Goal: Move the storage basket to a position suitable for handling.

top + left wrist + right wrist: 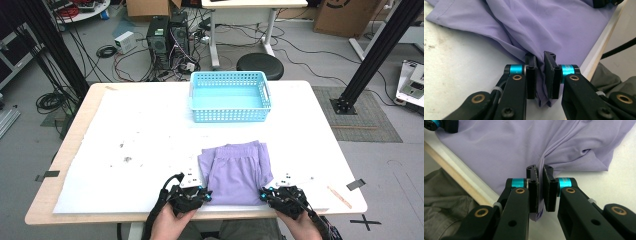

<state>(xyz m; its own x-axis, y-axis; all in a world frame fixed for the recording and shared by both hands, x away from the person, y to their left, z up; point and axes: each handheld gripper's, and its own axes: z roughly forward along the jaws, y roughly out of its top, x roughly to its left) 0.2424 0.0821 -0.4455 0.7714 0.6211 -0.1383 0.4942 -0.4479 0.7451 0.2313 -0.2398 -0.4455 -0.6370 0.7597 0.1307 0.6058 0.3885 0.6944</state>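
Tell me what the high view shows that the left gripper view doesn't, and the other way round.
High view alone: the blue basket beyond the purple shorts, and the stool on the floor. Left gripper view alone: the left tool clamped on a bunched fold of fabric. Both: the shorts lying on the white table, with the right tool at their other near corner.
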